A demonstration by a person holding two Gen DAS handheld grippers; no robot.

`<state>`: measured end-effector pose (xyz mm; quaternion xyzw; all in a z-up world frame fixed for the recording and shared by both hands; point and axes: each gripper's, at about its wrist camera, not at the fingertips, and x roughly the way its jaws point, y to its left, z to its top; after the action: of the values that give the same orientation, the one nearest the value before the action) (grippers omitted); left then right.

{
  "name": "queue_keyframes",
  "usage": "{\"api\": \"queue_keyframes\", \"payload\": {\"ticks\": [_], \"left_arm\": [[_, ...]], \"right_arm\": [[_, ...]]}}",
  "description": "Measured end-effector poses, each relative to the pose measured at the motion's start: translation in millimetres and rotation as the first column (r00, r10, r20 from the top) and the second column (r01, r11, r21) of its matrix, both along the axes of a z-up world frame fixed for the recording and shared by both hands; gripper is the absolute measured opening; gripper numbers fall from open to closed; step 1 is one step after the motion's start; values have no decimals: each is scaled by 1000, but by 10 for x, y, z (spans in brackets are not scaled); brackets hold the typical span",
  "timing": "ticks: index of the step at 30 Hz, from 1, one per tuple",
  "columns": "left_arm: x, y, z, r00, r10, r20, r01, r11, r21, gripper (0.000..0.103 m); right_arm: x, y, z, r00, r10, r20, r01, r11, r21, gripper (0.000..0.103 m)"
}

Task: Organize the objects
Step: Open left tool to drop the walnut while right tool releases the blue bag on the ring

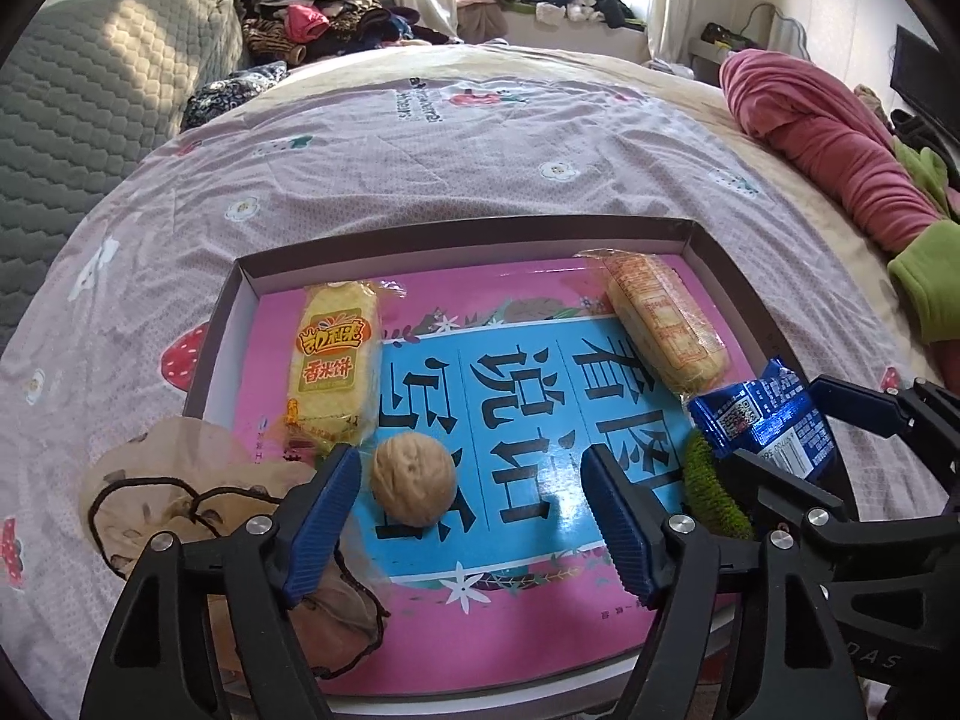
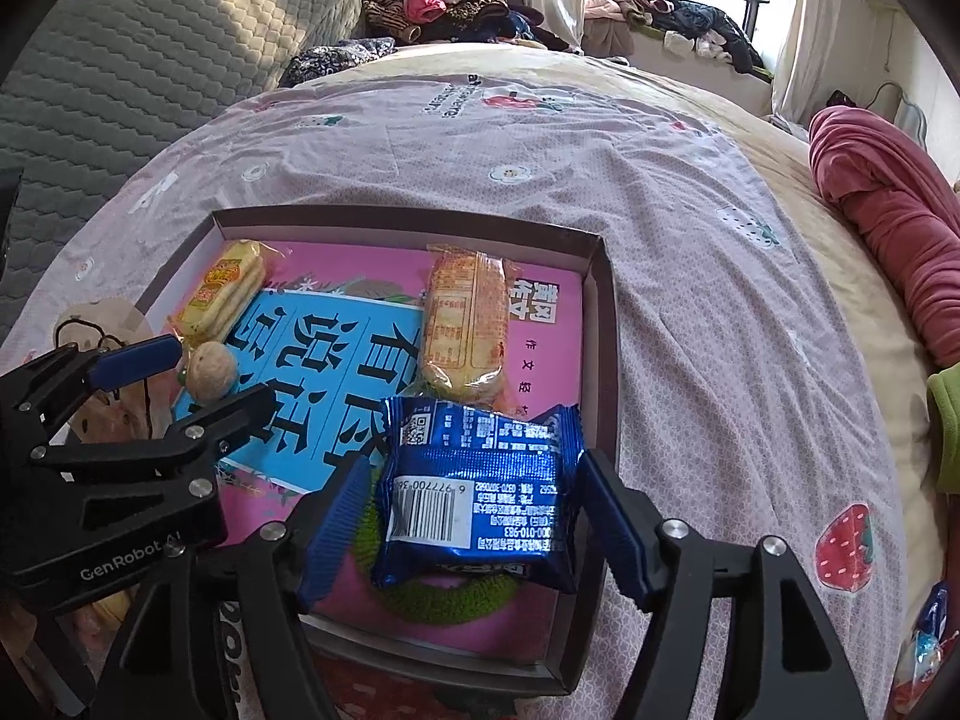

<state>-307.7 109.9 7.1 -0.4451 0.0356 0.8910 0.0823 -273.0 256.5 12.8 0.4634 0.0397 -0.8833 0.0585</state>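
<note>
A shallow brown box lies on the bed with a pink and blue book in it. On the book lie two yellow rice-cracker packs, a walnut and a green knitted ring. My left gripper is open, the walnut just inside its left finger. My right gripper holds a blue snack packet between its fingers, above the green ring at the box's near right corner.
A beige drawstring pouch lies left of the box on the pink strawberry-print sheet. A rolled pink blanket lies at the right. A grey quilted cushion and piled clothes are at the back. Another blue wrapper lies at the right edge.
</note>
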Motion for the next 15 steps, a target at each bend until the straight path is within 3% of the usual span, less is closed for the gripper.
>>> {"api": "queue_keyframes", "payload": {"ticks": [15], "left_arm": [[120,-53,213,999,10,-36,-9,1000,8,81]], "right_arm": [[68,41,188,998,-15,-53,14,1000,-26,84]]}}
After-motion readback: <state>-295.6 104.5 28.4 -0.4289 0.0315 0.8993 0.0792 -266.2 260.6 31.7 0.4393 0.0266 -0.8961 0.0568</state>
